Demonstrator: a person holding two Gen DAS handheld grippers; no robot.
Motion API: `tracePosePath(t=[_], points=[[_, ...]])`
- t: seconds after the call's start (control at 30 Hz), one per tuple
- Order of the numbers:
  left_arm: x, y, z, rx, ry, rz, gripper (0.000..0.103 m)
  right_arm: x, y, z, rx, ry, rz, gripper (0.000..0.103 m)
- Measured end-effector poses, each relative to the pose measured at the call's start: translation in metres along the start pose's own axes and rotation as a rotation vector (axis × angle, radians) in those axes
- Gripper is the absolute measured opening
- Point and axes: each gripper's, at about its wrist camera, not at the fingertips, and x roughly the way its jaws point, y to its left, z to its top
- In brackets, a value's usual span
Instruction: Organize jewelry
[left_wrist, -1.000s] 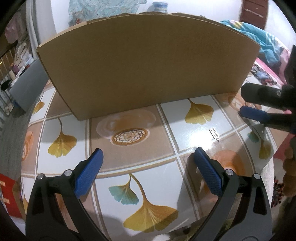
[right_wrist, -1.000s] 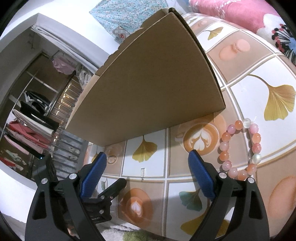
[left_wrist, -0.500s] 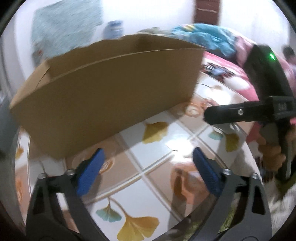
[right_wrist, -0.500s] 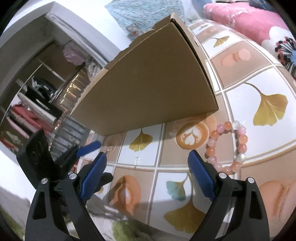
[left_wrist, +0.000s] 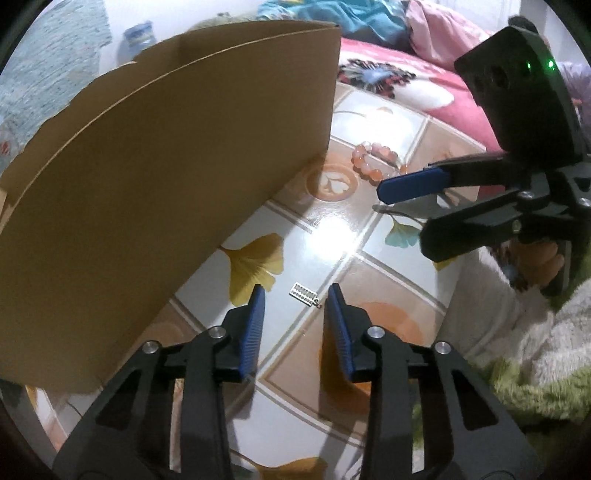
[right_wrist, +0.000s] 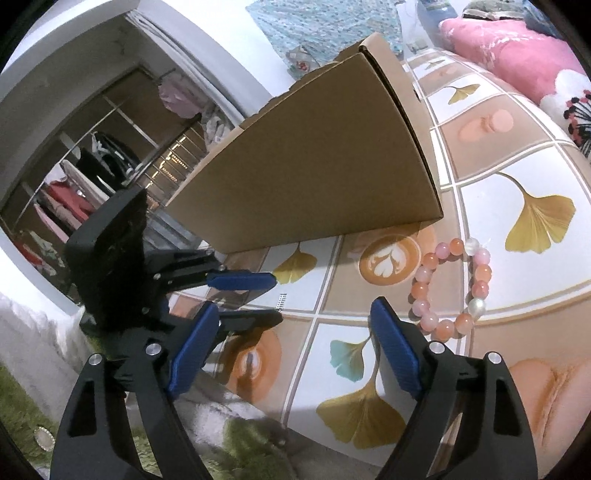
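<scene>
While the left gripper (left_wrist: 293, 295) points steeply down at the table (left_wrist: 332, 229), its jaws are closing, now at a narrow gap, with nothing pressed between the pads. The small silver pendant (left_wrist: 304, 294) lies flat on the tabletop just ahead of the fingertips, roughly centred on the gap, apart from both pads as far as the view shows. Judgement: it is tiny, light, stiff metal, thin and flush on a glossy surface, so likely to skid or flip. It is best pinched across its short sides with the pad tips, low and square; the little loop at its near-right end is too fine to grab.

The right gripper (right_wrist: 291, 332) stands wide, closing slightly, holding nothing. The bead bracelet (right_wrist: 452, 286) lies just ahead and to the right of its right finger, not between the jaws. Judgement: the beads are smooth and hard on what is probably elastic cord, so the ring will flex and roll; take one side of the ring across a bead or two.

Beyond both tools, the cardboard box (left_wrist: 166, 177) stands open-topped on the table, near the pendant and close to the bracelet.
</scene>
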Motion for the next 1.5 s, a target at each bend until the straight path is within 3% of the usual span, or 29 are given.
tracePosePath(t=[0.23,0.4,0.73,0.93,1.03,1.2,1.33,1.5], points=[[0.006,-0.007,0.007,0.068,0.033,-0.032,0.025,-0.004,-0.001,-0.003,-0.016,-0.007,0.006,0.082],[0.007,-0.014,0.009,0.125,0.045,-0.053,0.012,-0.004,-0.001,-0.003,-0.015,-0.012,0.017,0.082],[0.005,-0.024,0.01,0.157,0.034,-0.017,0.012,-0.006,0.0,-0.002,-0.026,-0.012,0.014,0.082],[-0.009,-0.018,0.004,0.126,0.015,-0.011,0.012,-0.007,0.001,-0.002,-0.018,-0.013,0.014,0.081],[-0.021,-0.013,0.003,0.08,-0.019,0.001,0.012,-0.011,0.005,0.0,-0.015,-0.019,0.01,0.073],[-0.041,-0.003,-0.002,-0.02,-0.091,0.007,0.012,-0.023,0.019,0.007,-0.111,-0.052,-0.205,0.058],[-0.057,-0.002,-0.009,-0.065,-0.139,0.011,0.012,-0.015,0.016,0.014,-0.139,0.005,-0.369,0.039],[-0.079,0.001,-0.016,-0.103,-0.195,0.02,0.012,-0.001,0.013,0.02,-0.166,0.078,-0.512,0.034]])
